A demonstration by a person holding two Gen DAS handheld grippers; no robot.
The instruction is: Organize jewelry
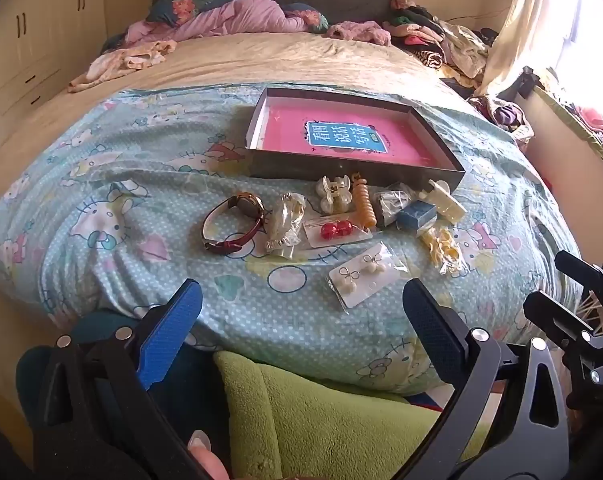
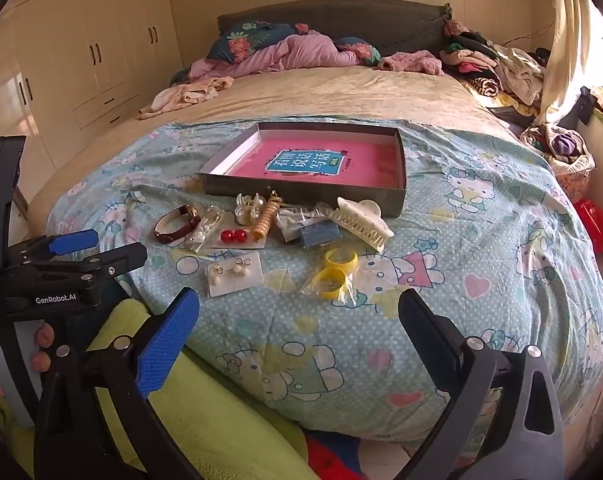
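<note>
Two grippers, left gripper (image 1: pixel 301 308) and right gripper (image 2: pixel 299 316), both spread wide and empty, one earring card (image 1: pixel 361 276), one watch (image 1: pixel 233 220), one tray (image 1: pixel 353 168)

Soft printed cotton quilt (image 2: pixel 461 240), matt grey card box (image 2: pixel 301 194) on it with a glossy pink book (image 2: pixel 321 164) inside, before the box: glossy cream plastic clip (image 2: pixel 361 220), shiny yellow bangles (image 2: pixel 337 272) (in crinkly clear film), leather-strapped watch (image 1: pixel 233 222), textured blue gripper pads (image 2: pixel 165 344).

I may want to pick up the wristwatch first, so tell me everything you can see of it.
The wristwatch has a round gold-coloured case and a dark red, leather-looking strap closed into a loop. It lies on its side on the blue cartoon-print quilt, leftmost of the jewelry, in front of the box's near left corner. A clear bag of pale jewelry lies against its right side. Neither tongs touches it.
</note>
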